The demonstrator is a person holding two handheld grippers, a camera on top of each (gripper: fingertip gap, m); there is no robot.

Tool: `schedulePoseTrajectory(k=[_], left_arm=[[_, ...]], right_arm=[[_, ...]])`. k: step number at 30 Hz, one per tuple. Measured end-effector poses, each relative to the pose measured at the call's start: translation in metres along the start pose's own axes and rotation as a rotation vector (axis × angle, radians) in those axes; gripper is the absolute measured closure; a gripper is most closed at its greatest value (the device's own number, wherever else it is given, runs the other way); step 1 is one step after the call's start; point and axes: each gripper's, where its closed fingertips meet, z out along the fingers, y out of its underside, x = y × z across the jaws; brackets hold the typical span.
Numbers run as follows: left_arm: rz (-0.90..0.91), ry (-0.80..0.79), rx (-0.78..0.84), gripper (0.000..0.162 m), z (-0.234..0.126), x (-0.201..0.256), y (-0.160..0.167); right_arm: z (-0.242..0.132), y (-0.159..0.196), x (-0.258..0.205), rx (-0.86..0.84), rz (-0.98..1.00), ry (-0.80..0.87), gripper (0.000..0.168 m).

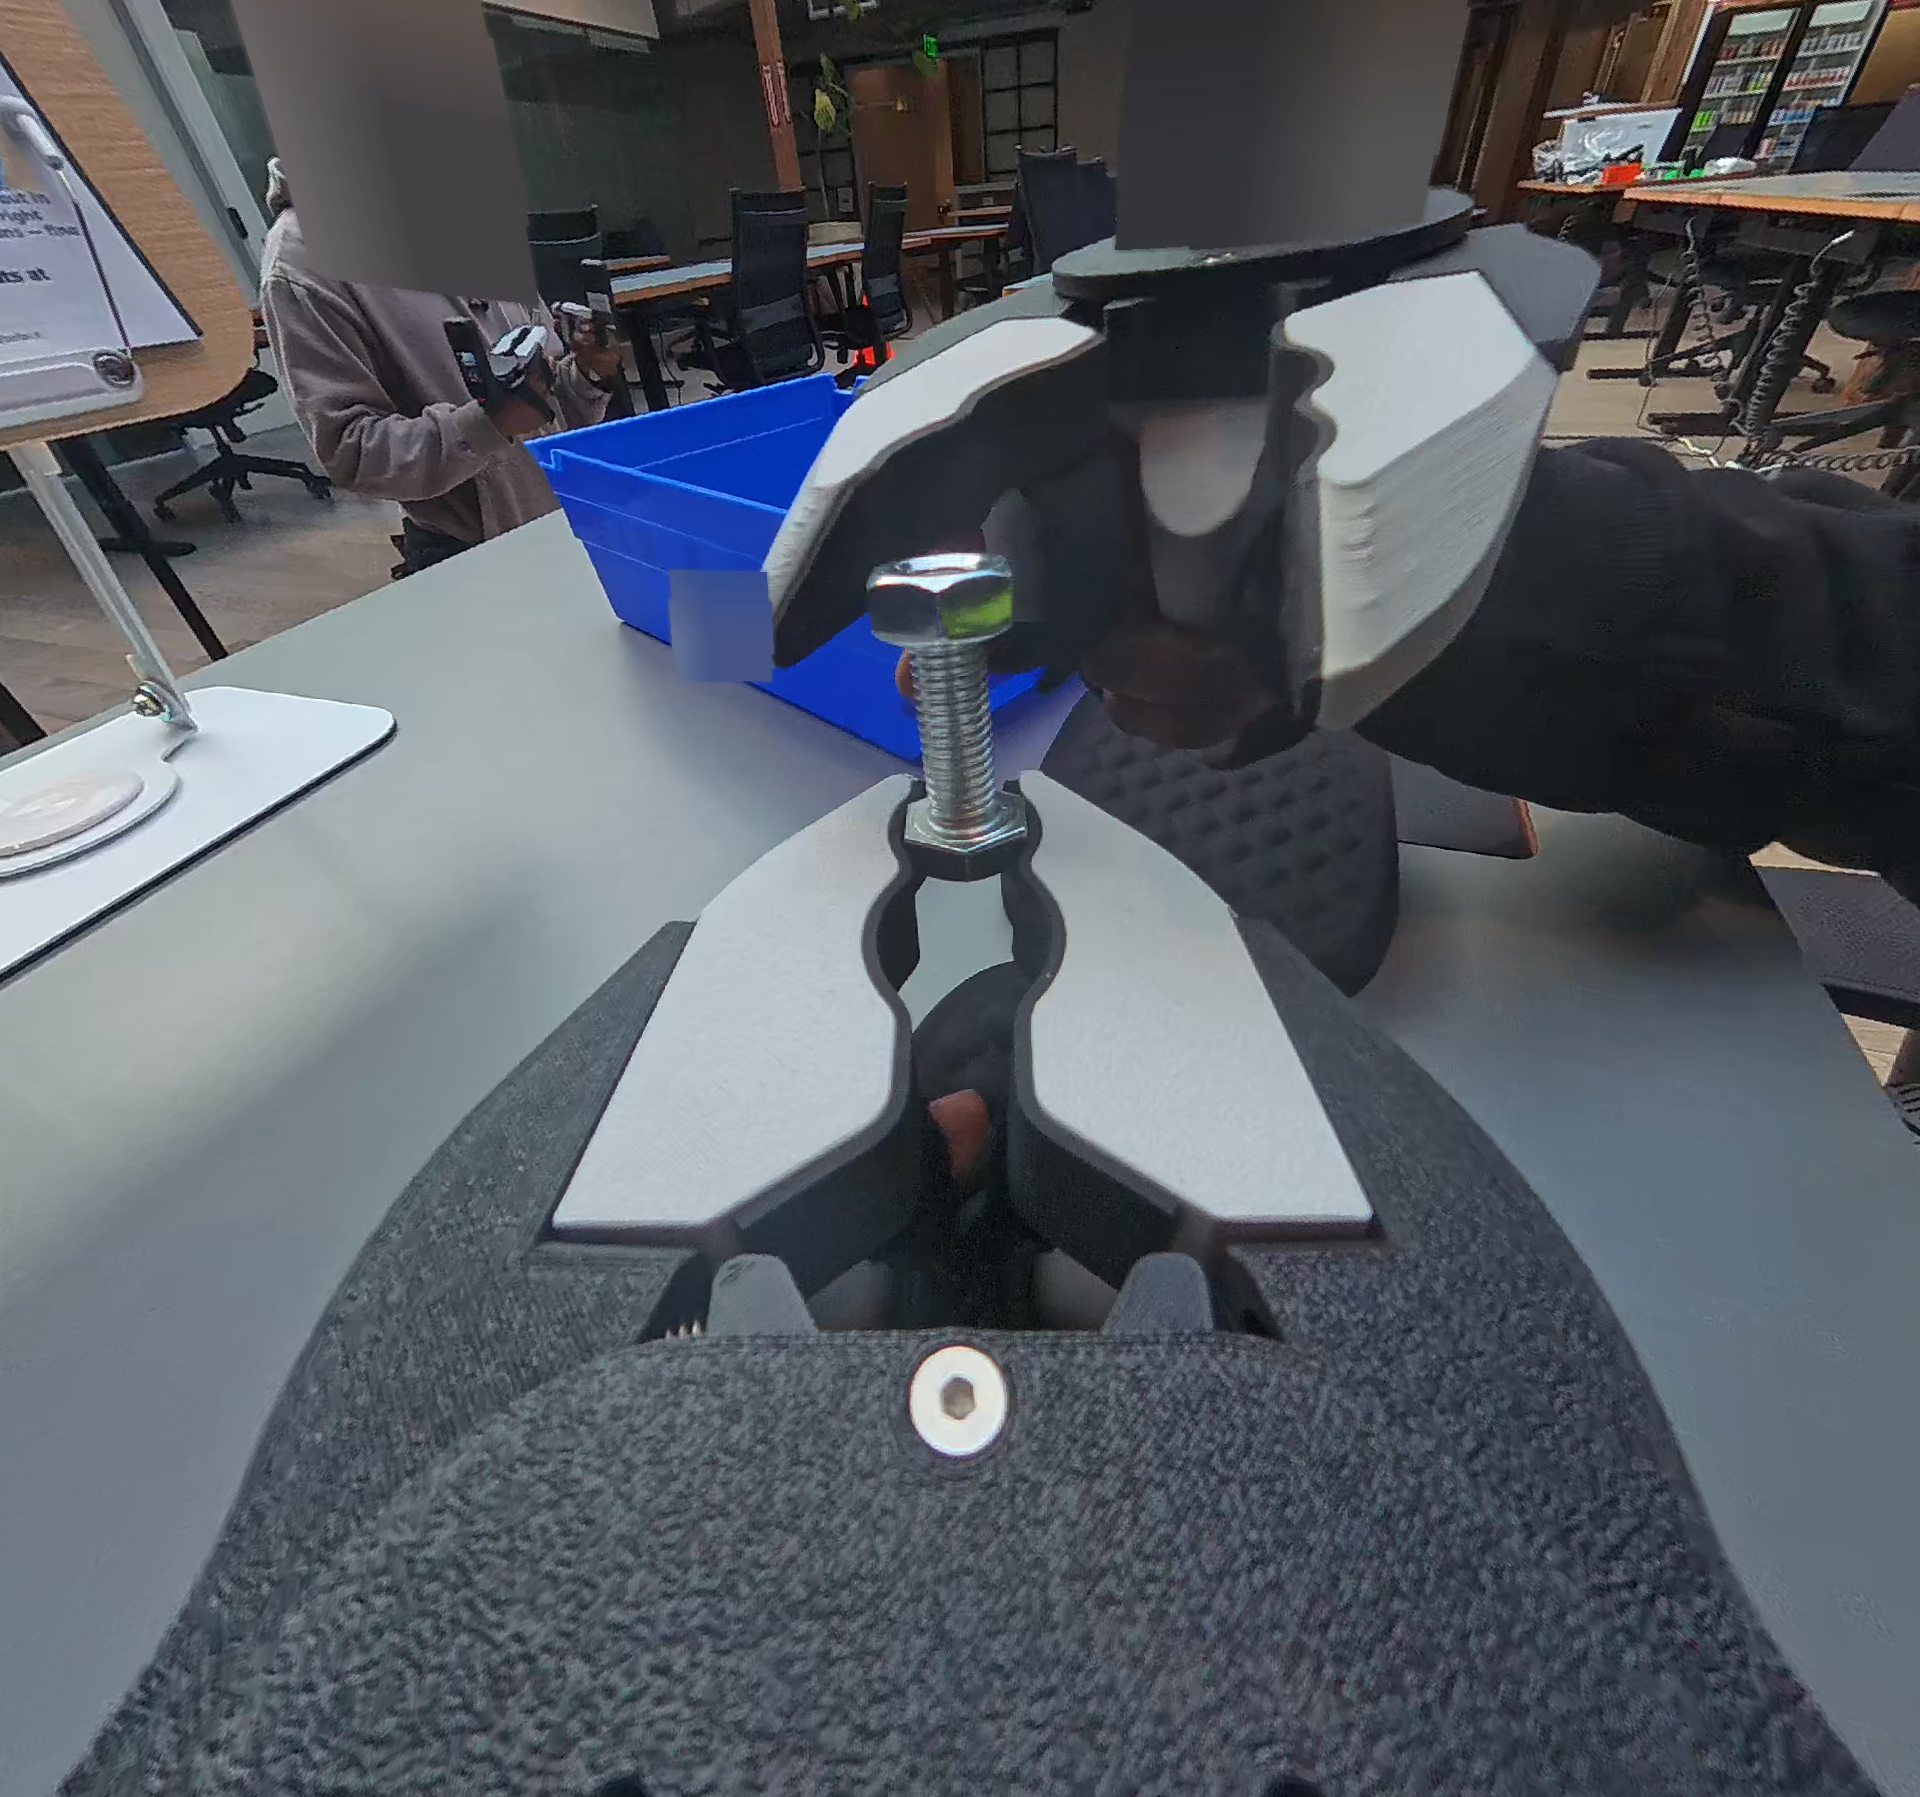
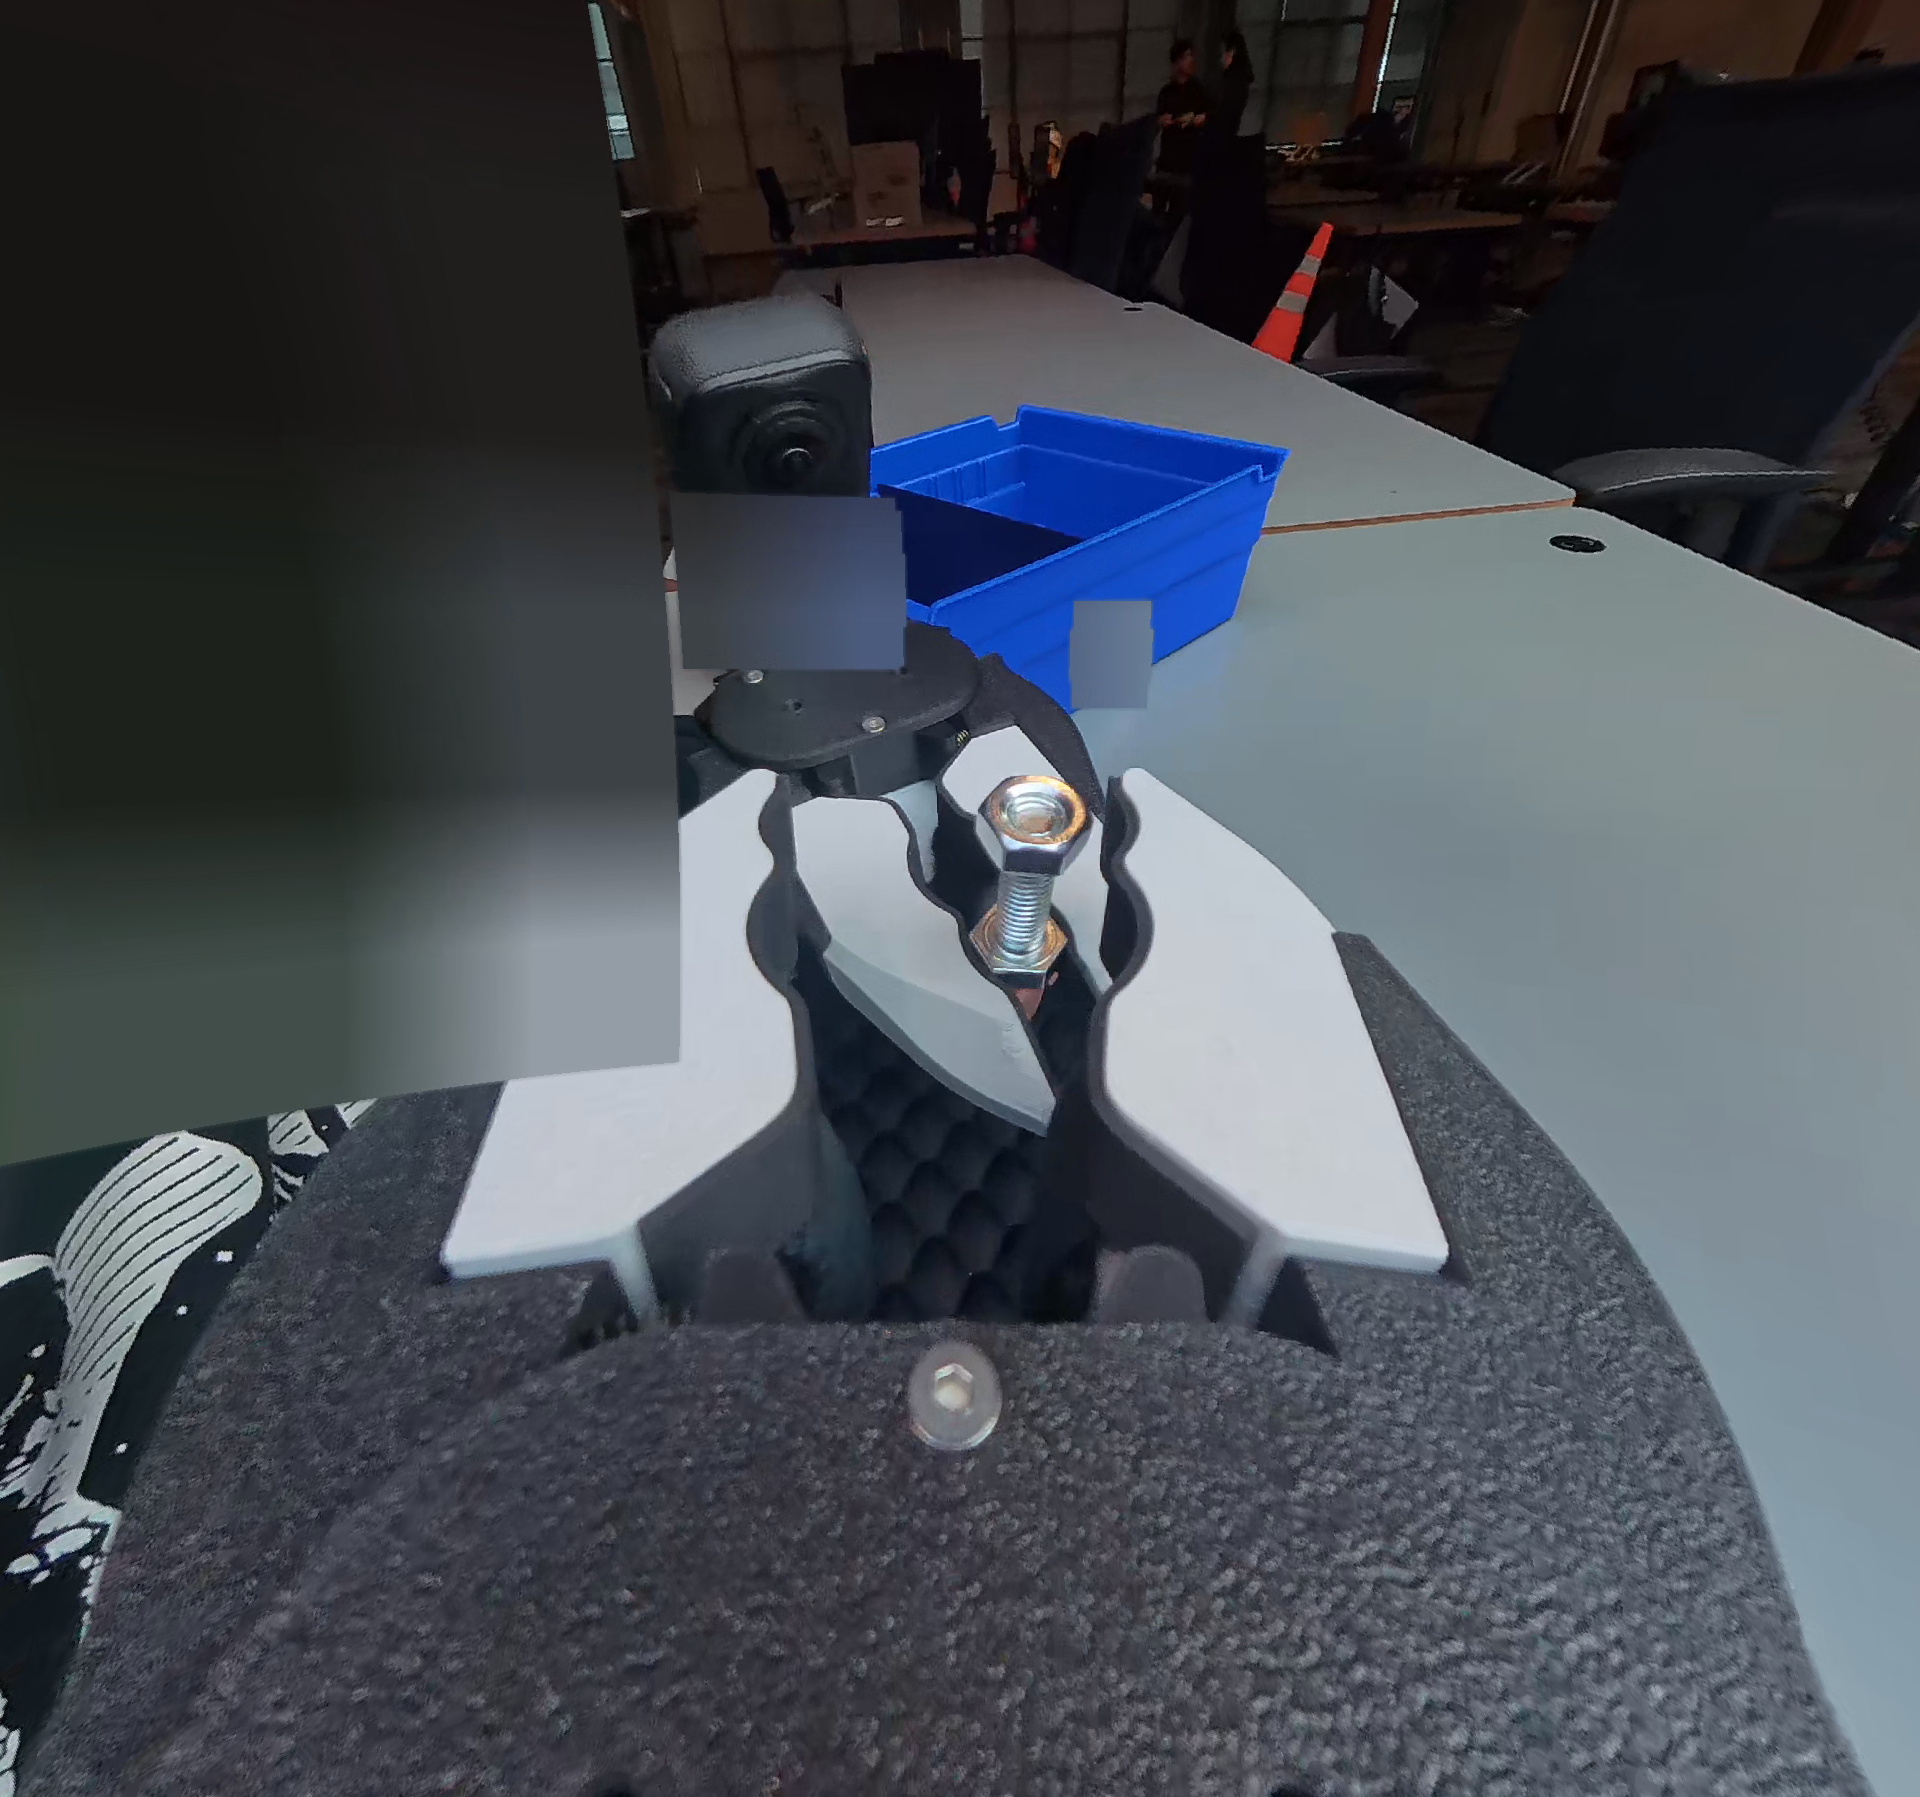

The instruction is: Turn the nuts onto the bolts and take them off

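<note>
1. The left gripper (image 1: 966, 812) is closed at its tips on the nut (image 1: 966, 828), its grey fingers (image 1: 790, 1009) pinching the hexagon from both sides.
2. The bolt (image 1: 954, 698) stands upright through the nut, head uppermost, held above the grey table (image 1: 416, 916) near its middle.
3. The right gripper (image 2: 956, 874), held by a black-gloved hand (image 1: 1662, 635), is parted wide; its fingers (image 2: 1226, 999) flank the bolt head without touching it.
4. A blue bin (image 1: 707, 500) sits on the table beyond the grippers, toward the far edge.
5. A black textured pad (image 1: 1288, 854) lies on the table beneath the right gripper.
</note>
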Motion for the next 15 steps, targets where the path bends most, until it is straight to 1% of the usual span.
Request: schedulePoseTrajectory(k=[9, 13, 15], left_arm=[[-0.021, -0.020, 0.011, 0.148, -0.002, -0.006, 0.000], [-0.027, -0.018, 0.011, 0.149, -0.002, -0.006, 0.000], [-0.024, -0.013, 0.013, 0.149, -0.002, -0.005, 0.000]], right_arm=[[-0.015, 0.001, -0.002, 0.027, 0.023, 0.045, 0.120], [-0.023, -0.003, -0.012, 0.063, 0.008, 0.029, 0.140], [-0.026, -0.004, -0.010, 0.068, -0.008, 0.050, 0.143]])
